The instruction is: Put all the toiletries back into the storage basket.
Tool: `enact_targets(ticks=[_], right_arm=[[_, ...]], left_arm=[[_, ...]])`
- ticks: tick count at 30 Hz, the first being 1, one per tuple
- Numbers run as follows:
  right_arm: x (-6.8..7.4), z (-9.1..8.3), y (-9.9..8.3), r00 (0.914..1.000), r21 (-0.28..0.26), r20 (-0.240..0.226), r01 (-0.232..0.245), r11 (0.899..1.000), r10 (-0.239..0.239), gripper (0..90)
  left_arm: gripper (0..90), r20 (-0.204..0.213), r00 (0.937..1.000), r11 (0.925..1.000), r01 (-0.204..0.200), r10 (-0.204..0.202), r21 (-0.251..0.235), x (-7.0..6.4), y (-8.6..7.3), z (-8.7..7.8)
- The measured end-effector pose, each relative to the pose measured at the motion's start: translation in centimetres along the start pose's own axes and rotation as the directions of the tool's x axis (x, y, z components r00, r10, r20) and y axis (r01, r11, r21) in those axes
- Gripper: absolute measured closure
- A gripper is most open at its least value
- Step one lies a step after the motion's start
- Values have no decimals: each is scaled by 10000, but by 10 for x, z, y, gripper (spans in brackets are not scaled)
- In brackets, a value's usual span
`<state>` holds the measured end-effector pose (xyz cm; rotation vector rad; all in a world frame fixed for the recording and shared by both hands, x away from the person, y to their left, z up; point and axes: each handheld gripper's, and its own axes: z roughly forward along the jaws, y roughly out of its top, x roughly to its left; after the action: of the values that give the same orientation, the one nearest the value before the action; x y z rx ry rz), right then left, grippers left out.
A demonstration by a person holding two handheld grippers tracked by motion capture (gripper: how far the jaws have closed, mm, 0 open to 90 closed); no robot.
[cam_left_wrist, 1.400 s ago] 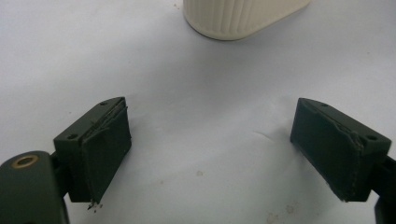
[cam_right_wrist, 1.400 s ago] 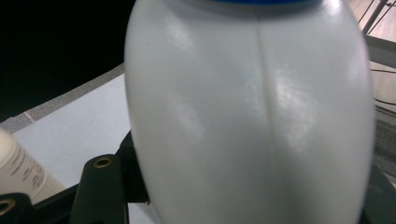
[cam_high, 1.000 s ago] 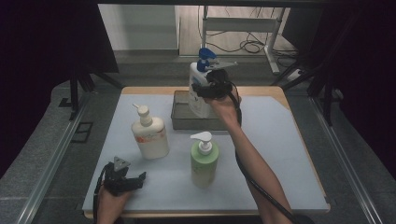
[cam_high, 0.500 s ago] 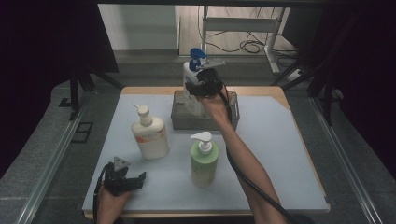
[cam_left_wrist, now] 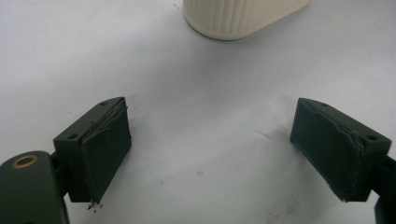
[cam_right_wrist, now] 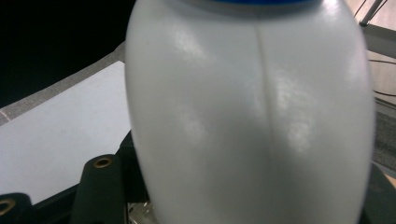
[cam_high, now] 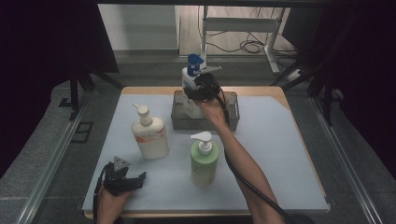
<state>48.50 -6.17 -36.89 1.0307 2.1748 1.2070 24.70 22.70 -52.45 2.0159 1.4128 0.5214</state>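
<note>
My right gripper [cam_high: 198, 88] pinches the white bottle [cam_high: 189, 81] above the grey tray [cam_high: 231, 122]; left gripper [cam_high: 135, 179] rests spread on the desk [cam_high: 280, 154].

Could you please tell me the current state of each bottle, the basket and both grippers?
White bottle with blue pump: upright, held above the basket.
Right gripper: shut on the white bottle.
Basket: on the mat at the far edge, under the held bottle.
Cream bottle: upright on the mat, untouched.
Green bottle: upright on the mat, untouched.
Left gripper: open, holding nothing, low over the mat.
</note>
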Motion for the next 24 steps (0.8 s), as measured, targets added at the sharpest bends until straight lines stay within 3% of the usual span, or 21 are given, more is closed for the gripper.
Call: enact_targets(ticks=[24], right_arm=[[4,12,-24,9995,519,-282,-130,9986,144,387]], left_arm=[[119,-2,10000,10000,-20,20,20,0,0,0]])
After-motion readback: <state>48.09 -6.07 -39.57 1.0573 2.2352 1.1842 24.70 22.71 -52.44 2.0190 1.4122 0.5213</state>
